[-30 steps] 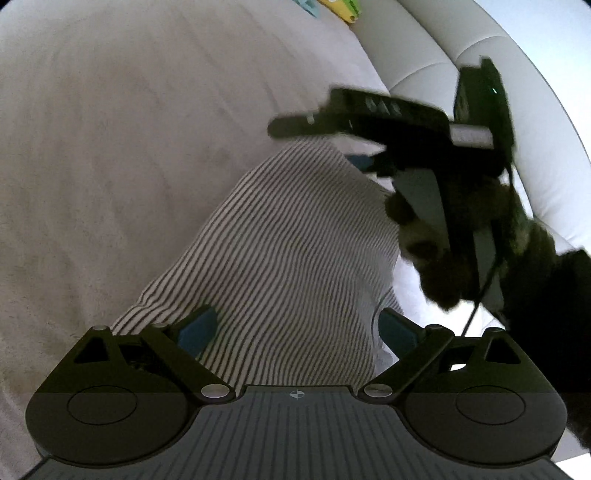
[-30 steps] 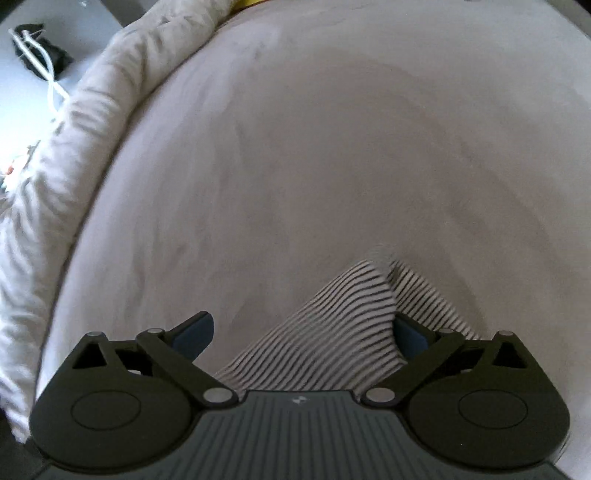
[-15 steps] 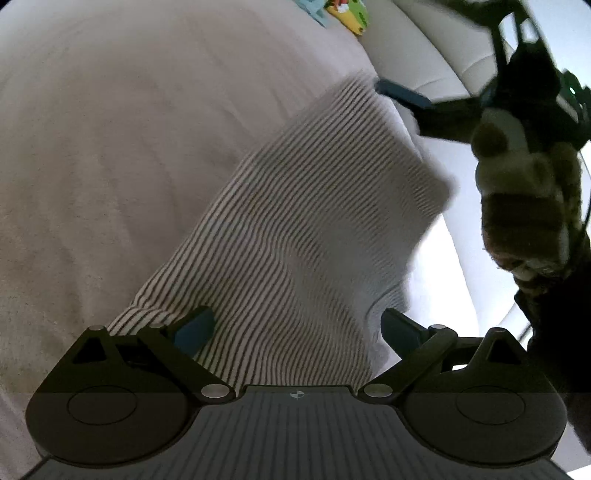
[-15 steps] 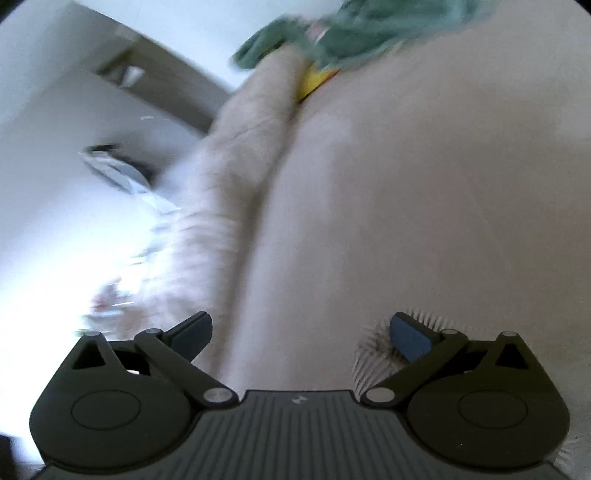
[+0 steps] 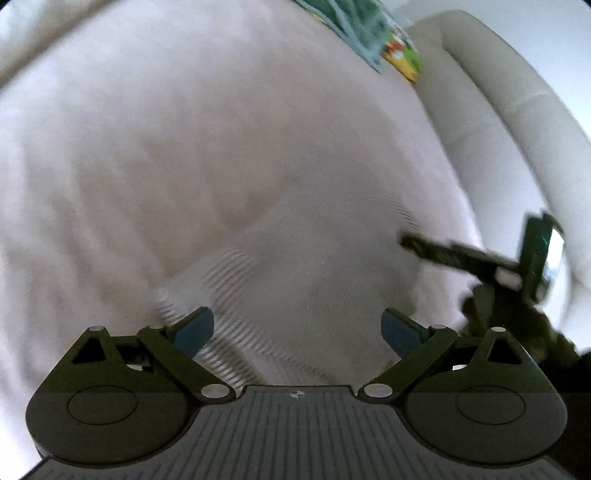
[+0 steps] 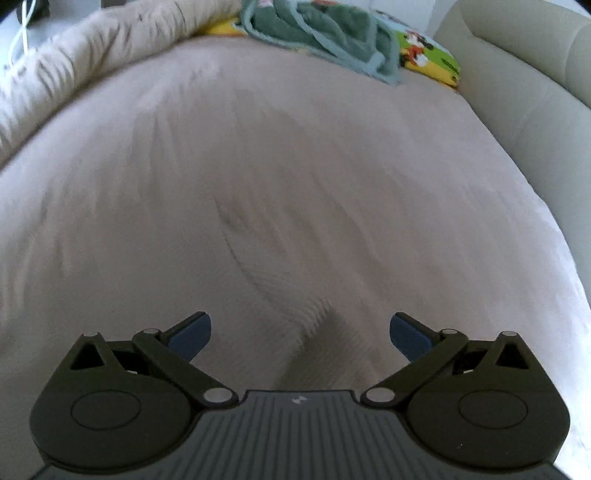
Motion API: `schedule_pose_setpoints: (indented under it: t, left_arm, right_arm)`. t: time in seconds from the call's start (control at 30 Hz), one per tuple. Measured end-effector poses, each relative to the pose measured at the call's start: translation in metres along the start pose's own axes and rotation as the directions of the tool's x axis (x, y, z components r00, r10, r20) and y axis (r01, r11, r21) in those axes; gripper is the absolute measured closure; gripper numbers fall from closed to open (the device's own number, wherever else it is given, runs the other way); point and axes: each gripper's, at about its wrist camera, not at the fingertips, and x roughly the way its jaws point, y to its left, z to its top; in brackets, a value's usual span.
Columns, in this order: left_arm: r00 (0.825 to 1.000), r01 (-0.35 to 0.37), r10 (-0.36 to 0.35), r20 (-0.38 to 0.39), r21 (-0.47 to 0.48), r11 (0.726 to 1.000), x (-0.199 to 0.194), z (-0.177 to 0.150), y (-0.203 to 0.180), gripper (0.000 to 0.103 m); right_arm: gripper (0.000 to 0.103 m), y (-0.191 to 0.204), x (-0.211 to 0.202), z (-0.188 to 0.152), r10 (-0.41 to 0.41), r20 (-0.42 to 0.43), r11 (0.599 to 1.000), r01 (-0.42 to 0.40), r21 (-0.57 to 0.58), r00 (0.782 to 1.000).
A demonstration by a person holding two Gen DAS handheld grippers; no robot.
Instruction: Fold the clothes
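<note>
The striped garment (image 5: 295,280) lies flat on the bed (image 5: 184,147), and everything here is placed from it. The left claw (image 5: 297,330) hangs just above the garment's near edge with its 2 blue-tipped fingers (image 5: 194,330) spread wide apart and nothing between them; the left finger sits over the garment's left border, the right finger over its right part. The cloth is blurred, so its stripes show clearly only along that left border.

To the right of the garment, in the left wrist view, the right claw (image 5: 410,242) appears as a dark blurred shape over the bed's edge. In its own view the right claw (image 6: 300,332) is also wide apart and empty, with a corner of the striped garment (image 6: 325,339) lying between and below its fingers.

Well beyond the garment, at the far end of the bed, lie a green towel (image 6: 325,33) and a bright cartoon-print cloth (image 6: 428,55). A padded white headboard (image 6: 524,92) runs along the bed to the garment's right, and a rumpled beige blanket (image 6: 92,59) lies far to its left.
</note>
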Motion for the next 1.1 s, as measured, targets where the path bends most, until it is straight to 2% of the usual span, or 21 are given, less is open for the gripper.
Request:
schedule_pose_setpoints:
  t: [0.17, 0.27, 0.4, 0.5, 0.6, 0.7, 0.83, 0.9, 0.97, 1.03, 1.1]
  left_arm:
    - [0.990, -0.138, 0.138, -0.008, -0.065, 0.988, -0.001, -0.032, -0.002, 0.003]
    - [0.981, -0.191, 0.188, -0.038, -0.102, 0.976, 0.016, -0.039, 0.003, 0.003]
    - [0.951, -0.308, 0.308, -0.001, -0.040, 0.951, 0.023, -0.046, -0.012, 0.003]
    - [0.948, -0.317, 0.317, 0.002, -0.052, 0.947, 0.016, -0.057, -0.003, 0.003]
    - [0.958, -0.281, 0.285, 0.031, -0.097, 0.955, 0.007, -0.062, 0.003, 0.003]
    - [0.974, -0.180, 0.204, 0.094, -0.218, 0.959, -0.006, -0.059, 0.018, 0.003]
    - [0.984, -0.087, 0.133, 0.121, -0.325, 0.942, 0.000, -0.037, 0.035, 0.003]
    - [0.987, -0.078, 0.124, 0.103, -0.370, 0.926, 0.018, -0.024, 0.041, 0.003]
    - [0.987, -0.079, 0.126, 0.103, -0.370, 0.926, 0.035, -0.011, 0.037, 0.003]
    - [0.985, -0.002, 0.059, 0.161, -0.334, 0.943, 0.027, 0.007, 0.024, 0.003]
    - [0.975, 0.076, -0.004, 0.224, -0.314, 0.946, 0.012, 0.019, 0.014, 0.003]
  right_arm:
    - [0.000, -0.008, -0.031, -0.028, 0.092, 0.038, 0.996, -0.092, -0.018, 0.995]
    - [0.000, -0.014, -0.049, -0.045, 0.148, 0.060, 0.989, -0.146, -0.031, 0.987]
    - [0.000, 0.008, -0.047, -0.041, 0.210, 0.063, 0.969, -0.199, -0.144, 0.976]
    - [0.000, 0.026, -0.044, -0.037, 0.256, 0.060, 0.944, -0.236, -0.231, 0.965]
    - [0.000, 0.043, -0.041, -0.033, 0.301, 0.053, 0.910, -0.270, -0.316, 0.952]
    - [0.000, 0.048, -0.028, -0.050, 0.304, 0.039, 0.897, -0.272, -0.349, 0.952]
    - [0.000, 0.053, -0.013, -0.068, 0.304, 0.021, 0.886, -0.274, -0.374, 0.953]
    - [0.000, 0.053, -0.011, -0.067, 0.302, 0.015, 0.891, -0.276, -0.360, 0.953]
    - [0.000, 0.053, -0.010, -0.067, 0.300, 0.009, 0.896, -0.278, -0.346, 0.954]
    - [0.000, 0.051, -0.016, -0.066, 0.318, 0.013, 0.888, -0.293, -0.354, 0.948]
    - [0.000, 0.049, -0.023, -0.065, 0.338, 0.019, 0.879, -0.309, -0.364, 0.941]
